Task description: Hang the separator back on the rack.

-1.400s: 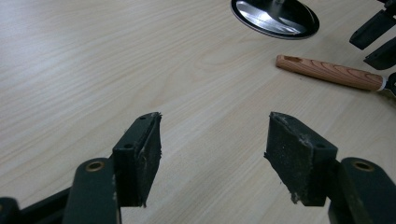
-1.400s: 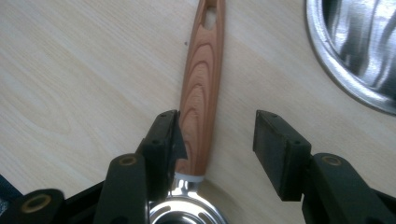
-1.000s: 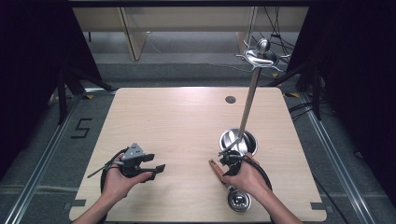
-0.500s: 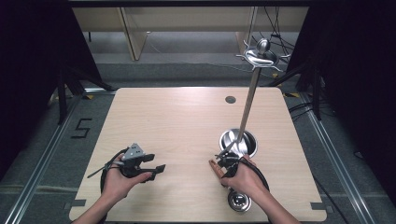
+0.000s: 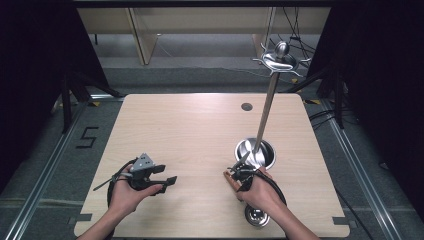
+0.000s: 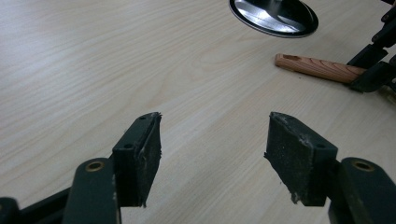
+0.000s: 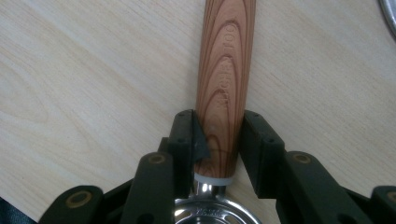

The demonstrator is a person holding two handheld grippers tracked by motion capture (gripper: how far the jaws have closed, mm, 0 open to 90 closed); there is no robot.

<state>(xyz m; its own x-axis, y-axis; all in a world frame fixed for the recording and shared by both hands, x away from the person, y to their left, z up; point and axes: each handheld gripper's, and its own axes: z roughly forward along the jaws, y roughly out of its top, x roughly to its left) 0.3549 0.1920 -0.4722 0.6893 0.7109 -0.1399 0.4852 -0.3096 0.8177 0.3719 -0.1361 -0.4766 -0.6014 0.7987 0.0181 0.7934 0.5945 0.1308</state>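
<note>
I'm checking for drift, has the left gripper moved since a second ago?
No. In the high view the left gripper sits in the same spot relative to the light wooden table's near edge, jaws open.

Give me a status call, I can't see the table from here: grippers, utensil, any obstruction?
Left gripper open, empty. Right gripper shut on wooden handle of metal utensil. Utensil stand close behind; base nearby.

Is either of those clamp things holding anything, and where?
The right gripper clamps a utensil's wooden handle near its metal end. The left gripper holds nothing.
</note>
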